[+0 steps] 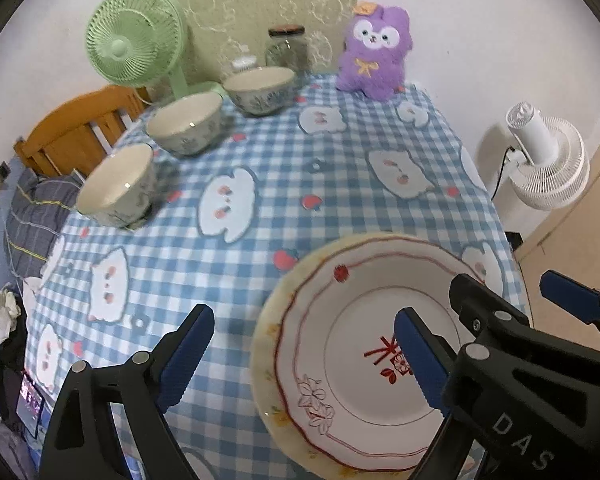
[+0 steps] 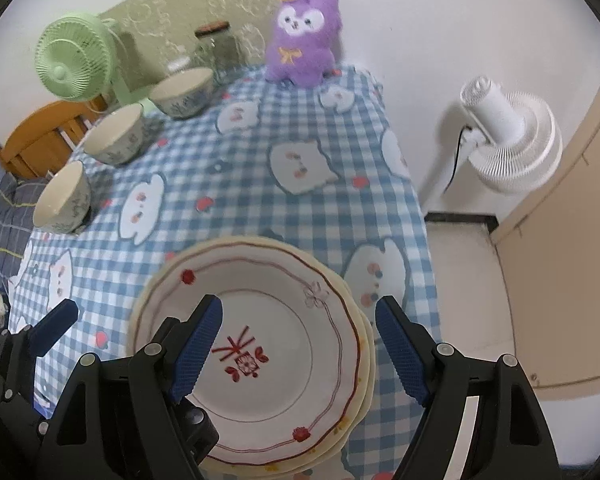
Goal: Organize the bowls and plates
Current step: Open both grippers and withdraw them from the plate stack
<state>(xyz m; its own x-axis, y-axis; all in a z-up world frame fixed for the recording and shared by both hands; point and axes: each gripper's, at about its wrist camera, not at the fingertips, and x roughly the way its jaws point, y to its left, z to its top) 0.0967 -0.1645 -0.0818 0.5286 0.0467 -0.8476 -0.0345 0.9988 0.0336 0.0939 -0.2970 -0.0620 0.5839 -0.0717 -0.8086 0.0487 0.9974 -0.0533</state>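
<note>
A stack of plates lies near the table's front edge; the top one is white with red line patterns, on cream plates beneath. Three white bowls stand in a row along the left: near, middle, far. My left gripper is open above the stack's left rim, one pad over the plate's centre, the other over cloth. My right gripper is open above the stack's right rim. Neither holds anything. A left gripper finger shows at the lower left.
A blue checked tablecloth covers the table. At the back stand a green fan, a glass jar and a purple plush toy. A white fan stands on the floor beyond the table's right edge. A wooden chair is at the left.
</note>
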